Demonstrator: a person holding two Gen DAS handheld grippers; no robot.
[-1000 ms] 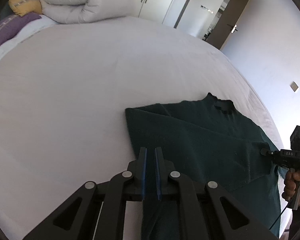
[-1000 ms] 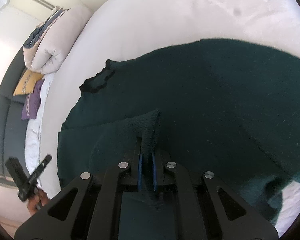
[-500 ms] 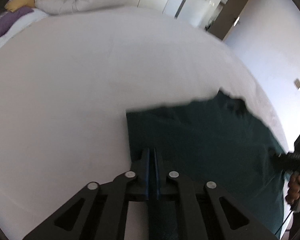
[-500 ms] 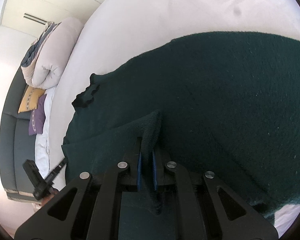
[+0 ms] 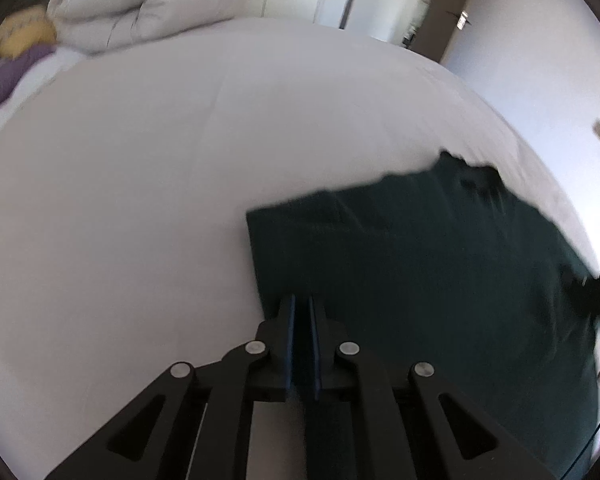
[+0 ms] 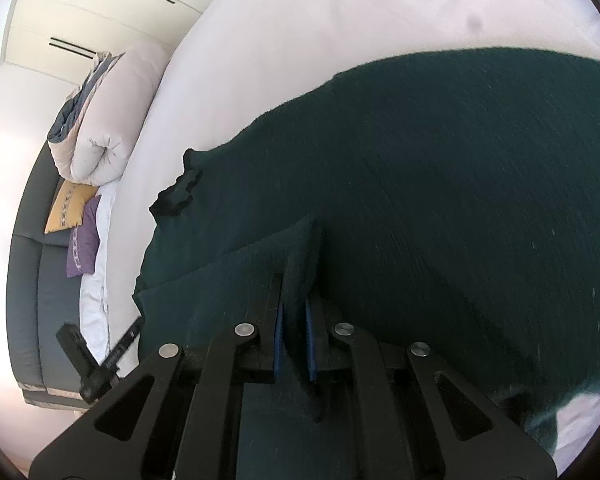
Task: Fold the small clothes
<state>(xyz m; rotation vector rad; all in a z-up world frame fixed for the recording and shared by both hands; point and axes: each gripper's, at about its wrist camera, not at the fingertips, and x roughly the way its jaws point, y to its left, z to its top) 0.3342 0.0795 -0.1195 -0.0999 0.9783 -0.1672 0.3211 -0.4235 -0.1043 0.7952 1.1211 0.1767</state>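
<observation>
Mid-fold: left tongs (image 5: 302, 320) and right tongs (image 6: 294, 308) each pinch the green sweater (image 6: 440, 200) edge on the bed (image 5: 140, 200). Next: lay the fold flat beside the collar (image 6: 178, 196), then let go.

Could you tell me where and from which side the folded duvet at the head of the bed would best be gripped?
Probably at the rounded fold end of the duvet, coming from the open bed side: there the layers bunch into one roll that faces the bed, while pillows crowd another side.
</observation>
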